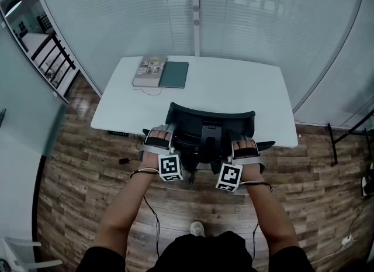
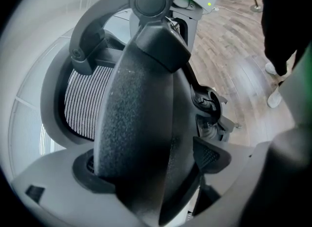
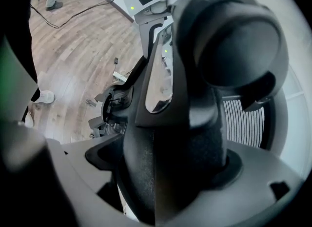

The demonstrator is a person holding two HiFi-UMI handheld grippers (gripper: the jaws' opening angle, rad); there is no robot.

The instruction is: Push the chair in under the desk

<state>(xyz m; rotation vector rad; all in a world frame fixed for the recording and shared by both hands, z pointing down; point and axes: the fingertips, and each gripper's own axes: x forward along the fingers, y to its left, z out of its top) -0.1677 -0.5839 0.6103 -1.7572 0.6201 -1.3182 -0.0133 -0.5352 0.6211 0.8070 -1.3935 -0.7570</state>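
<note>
Black office chair (image 1: 211, 126) with a mesh back stands close against the near edge of the white desk (image 1: 245, 89), on a wood plank floor (image 1: 76, 189). We hold the left gripper (image 1: 159, 139) and the right gripper (image 1: 244, 148) at the backrest's two sides, each with its jaws pinching the chair's dark frame. A book (image 1: 150, 70) and a dark notebook (image 1: 175, 74) lie side by side on the desk's far left.

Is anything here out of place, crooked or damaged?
Nothing stands out. The chair sits square to the desk, the left gripper shut on its left armrest, the right gripper on its right armrest.
</note>
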